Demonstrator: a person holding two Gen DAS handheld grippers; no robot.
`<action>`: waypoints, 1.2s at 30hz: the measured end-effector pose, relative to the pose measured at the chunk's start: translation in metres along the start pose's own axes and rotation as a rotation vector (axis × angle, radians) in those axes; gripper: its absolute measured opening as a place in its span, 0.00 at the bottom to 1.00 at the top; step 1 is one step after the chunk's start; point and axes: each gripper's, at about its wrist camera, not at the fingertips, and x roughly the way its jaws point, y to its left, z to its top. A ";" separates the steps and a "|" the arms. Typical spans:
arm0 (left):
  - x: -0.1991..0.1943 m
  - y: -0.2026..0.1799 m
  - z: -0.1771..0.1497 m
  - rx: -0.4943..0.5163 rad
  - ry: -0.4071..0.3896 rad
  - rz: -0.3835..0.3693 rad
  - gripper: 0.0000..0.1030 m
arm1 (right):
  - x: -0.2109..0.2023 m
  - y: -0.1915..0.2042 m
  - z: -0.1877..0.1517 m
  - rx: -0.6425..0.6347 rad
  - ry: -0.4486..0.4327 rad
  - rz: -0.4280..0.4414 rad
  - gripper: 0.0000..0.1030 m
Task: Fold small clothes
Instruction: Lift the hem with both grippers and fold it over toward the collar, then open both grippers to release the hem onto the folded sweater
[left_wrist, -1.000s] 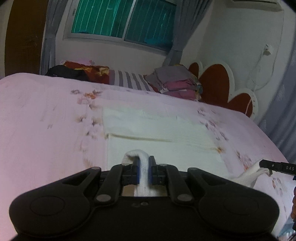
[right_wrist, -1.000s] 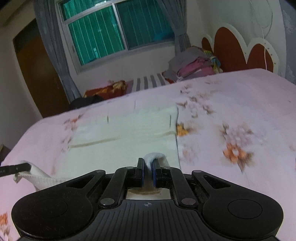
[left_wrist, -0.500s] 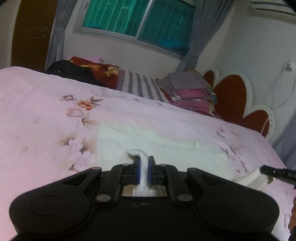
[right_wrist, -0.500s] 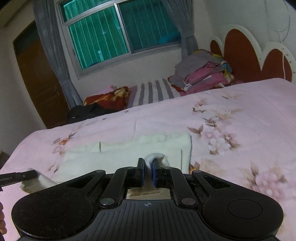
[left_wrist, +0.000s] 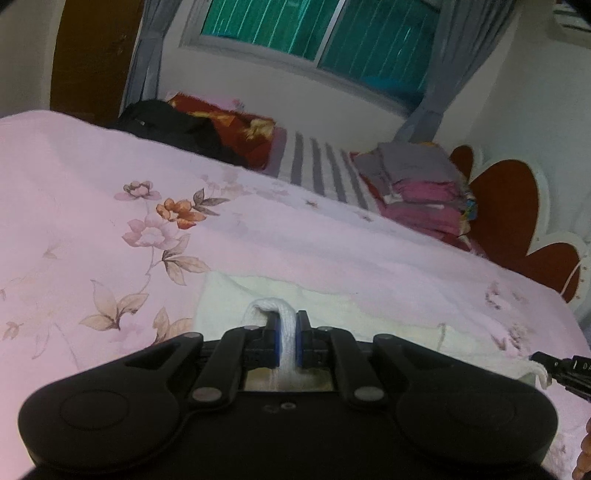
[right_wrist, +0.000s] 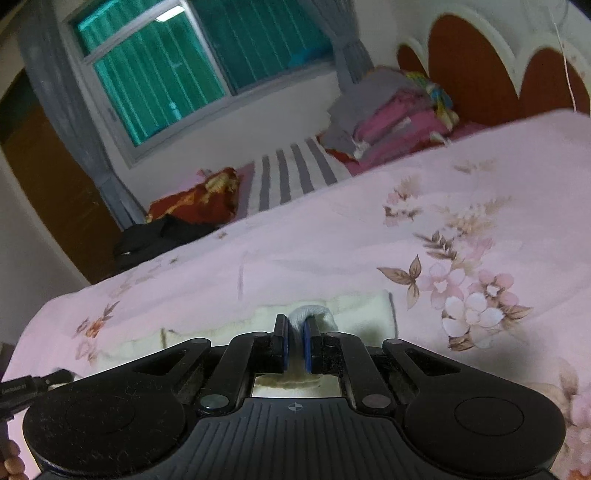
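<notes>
If the left tool (left_wrist: 287, 334) and right tool (right_wrist: 294, 338) are carried forward unevenly, the fold could be skewed. A slack pinch would let a corner drop. The cream garment (left_wrist: 332, 306) is spread on the pink bed (left_wrist: 92, 177); its near edge is pinched in both tools, left and right.
</notes>
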 end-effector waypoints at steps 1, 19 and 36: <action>0.005 -0.001 0.002 -0.004 0.008 0.006 0.07 | 0.006 -0.003 0.001 0.009 0.009 -0.005 0.07; 0.040 0.006 0.036 -0.059 -0.017 0.089 0.70 | 0.048 -0.024 0.026 0.078 0.003 -0.096 0.77; 0.066 0.007 -0.001 0.111 0.114 0.104 0.29 | 0.073 -0.026 0.002 -0.091 0.110 -0.089 0.48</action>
